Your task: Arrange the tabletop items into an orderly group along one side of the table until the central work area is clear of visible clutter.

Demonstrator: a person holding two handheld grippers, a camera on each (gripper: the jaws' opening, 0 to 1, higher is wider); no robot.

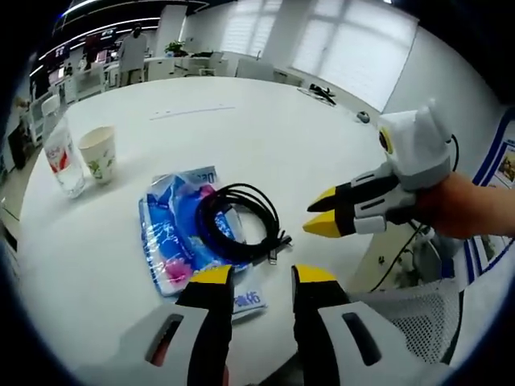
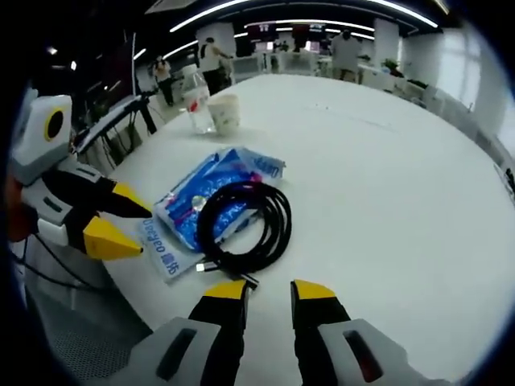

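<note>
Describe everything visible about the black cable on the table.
The black cable is wound into a loose round coil of several loops, lying flat on the white table. Most of it rests on a blue plastic packet; its plug ends trail off onto the table toward the right gripper. Neither gripper touches it.

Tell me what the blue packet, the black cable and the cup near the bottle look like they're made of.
Blue packet: likely thin plastic film, glossy, with crinkles and glare spots. Black cable: probably rubber or plastic sheathing, smooth with a slight sheen, coiled loosely on the packet, with a metal-looking plug at the end. Cup: apparently paper, matte white with a printed green pattern. Bottle: clear plastic, see-through.
</note>
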